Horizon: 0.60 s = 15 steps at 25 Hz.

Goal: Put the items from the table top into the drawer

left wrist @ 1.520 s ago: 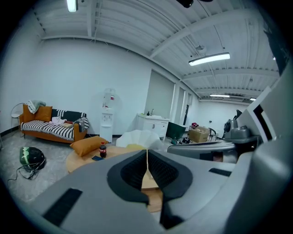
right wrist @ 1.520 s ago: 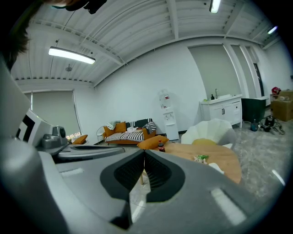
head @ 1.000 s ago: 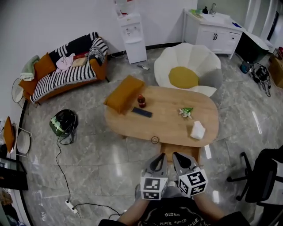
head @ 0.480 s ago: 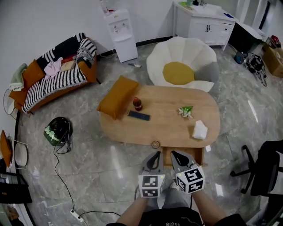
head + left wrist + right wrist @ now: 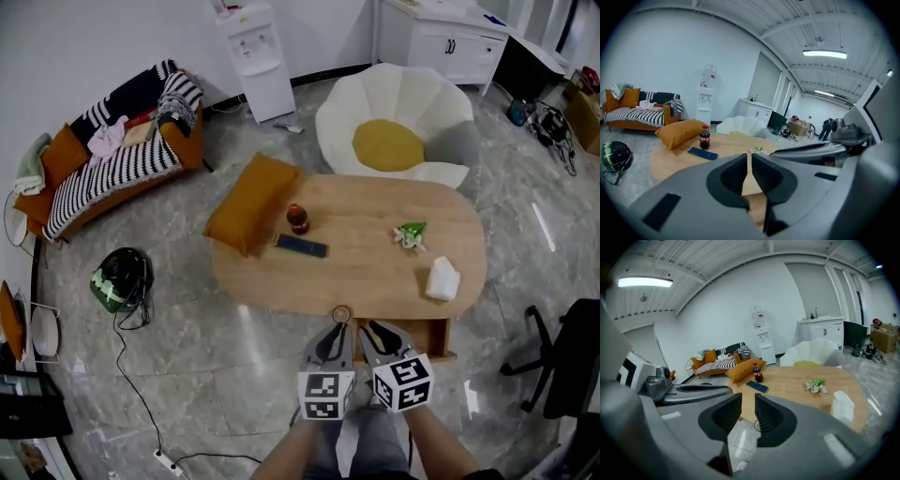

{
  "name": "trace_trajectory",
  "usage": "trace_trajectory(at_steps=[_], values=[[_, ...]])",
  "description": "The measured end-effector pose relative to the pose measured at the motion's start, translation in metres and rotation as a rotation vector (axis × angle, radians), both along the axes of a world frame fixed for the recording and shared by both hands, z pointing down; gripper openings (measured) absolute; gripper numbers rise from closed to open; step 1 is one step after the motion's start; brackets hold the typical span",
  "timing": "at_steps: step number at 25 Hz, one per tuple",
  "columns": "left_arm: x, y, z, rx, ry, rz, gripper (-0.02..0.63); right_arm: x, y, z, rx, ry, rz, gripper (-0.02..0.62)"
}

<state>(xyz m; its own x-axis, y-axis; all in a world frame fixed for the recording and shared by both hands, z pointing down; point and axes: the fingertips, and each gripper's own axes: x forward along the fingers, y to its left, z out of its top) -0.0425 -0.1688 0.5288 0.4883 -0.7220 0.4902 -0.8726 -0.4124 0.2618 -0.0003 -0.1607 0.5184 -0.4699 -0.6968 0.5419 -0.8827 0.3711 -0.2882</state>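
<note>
On the oval wooden table [image 5: 375, 281] stand a cola bottle [image 5: 298, 217] [image 5: 704, 138] [image 5: 757, 372], a dark blue flat device [image 5: 301, 246] [image 5: 702, 153], a green and white item [image 5: 410, 234] [image 5: 815, 385] and a white cloth [image 5: 442, 278] [image 5: 841, 407]. A small ring [image 5: 341, 314] lies at the front edge. A wooden drawer [image 5: 439, 335] stands pulled out under that edge. My left gripper [image 5: 333, 330] [image 5: 749, 155] is shut and empty, just short of the ring. My right gripper [image 5: 373, 328] [image 5: 748, 397] has just been opening, with nothing between its jaws.
An orange cushion [image 5: 251, 203] leans on the table's left end. A white petal chair [image 5: 394, 122] stands behind it, a striped sofa [image 5: 112, 173] at far left, a helmet [image 5: 122, 279] and a cable [image 5: 141, 394] on the floor, an office chair [image 5: 567, 361] at right.
Both grippers have moved forward together to the table's front edge. Their tips now lie close to the ring and the pulled-out drawer.
</note>
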Motion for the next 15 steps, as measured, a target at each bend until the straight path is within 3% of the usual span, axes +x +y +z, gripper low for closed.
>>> trace_trajectory(at_steps=[4, 15], values=[[-0.008, -0.009, 0.033, -0.049, -0.011, -0.004, 0.018, -0.005, -0.009, 0.03, -0.037, 0.002, 0.008, 0.138], [-0.021, -0.023, 0.108, -0.112, -0.062, 0.005, 0.018, -0.012, -0.029, 0.118, -0.135, 0.04, 0.042, 0.141]])
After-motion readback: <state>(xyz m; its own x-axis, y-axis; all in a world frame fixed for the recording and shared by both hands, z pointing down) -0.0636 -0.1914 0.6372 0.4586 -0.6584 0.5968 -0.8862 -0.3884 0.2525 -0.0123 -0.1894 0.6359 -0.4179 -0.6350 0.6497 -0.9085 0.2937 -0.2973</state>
